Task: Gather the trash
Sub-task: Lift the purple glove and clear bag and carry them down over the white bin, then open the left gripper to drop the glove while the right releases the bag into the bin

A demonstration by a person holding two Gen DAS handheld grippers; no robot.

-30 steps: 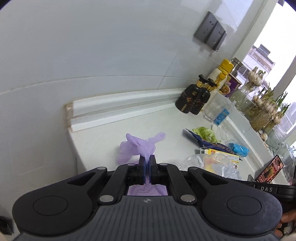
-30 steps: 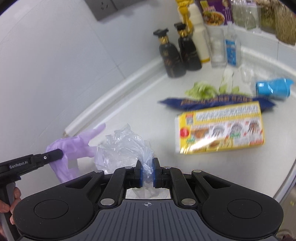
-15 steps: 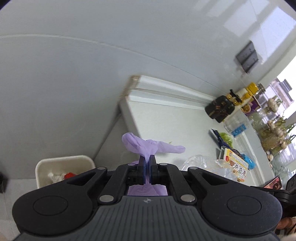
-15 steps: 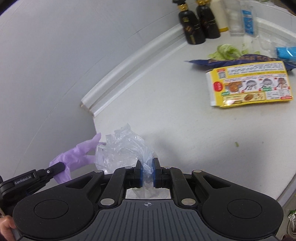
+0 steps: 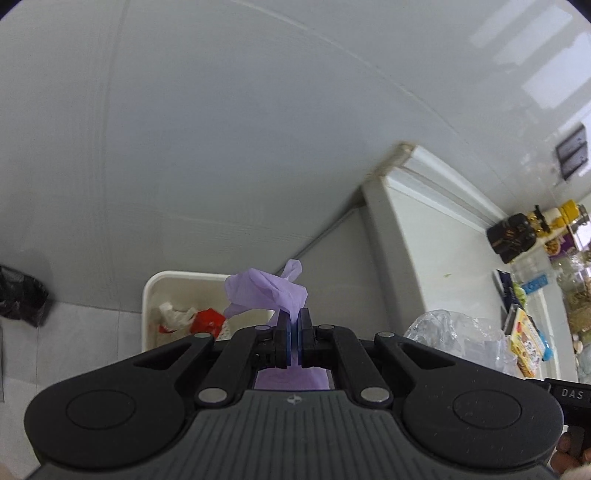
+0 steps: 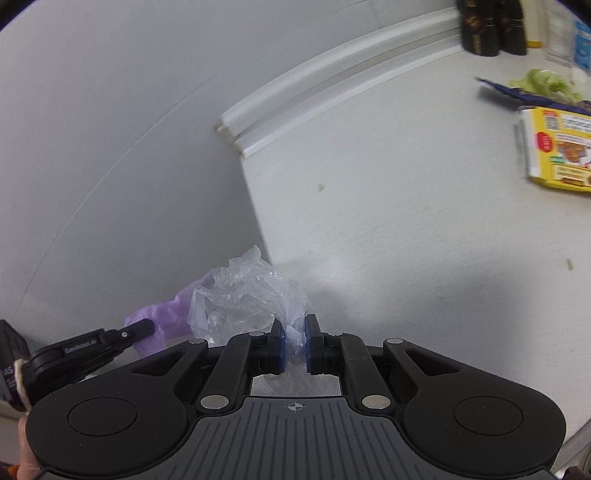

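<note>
My left gripper is shut on a crumpled purple glove, held in the air past the counter's end, above and just right of a white trash bin on the floor. The bin holds red and white wrappers. My right gripper is shut on a crumpled clear plastic bag at the counter's left edge. In the right wrist view the left gripper and the purple glove show at lower left. The clear bag shows at right in the left wrist view.
A white counter carries a yellow package, green leaves, a dark blue wrapper and dark bottles at the back. A grey wall stands behind. A black bag lies on the floor at left.
Both grippers have swung left off the counter and lower, still holding their trash. The bin has come into the left wrist view and now sits close below the glove.
</note>
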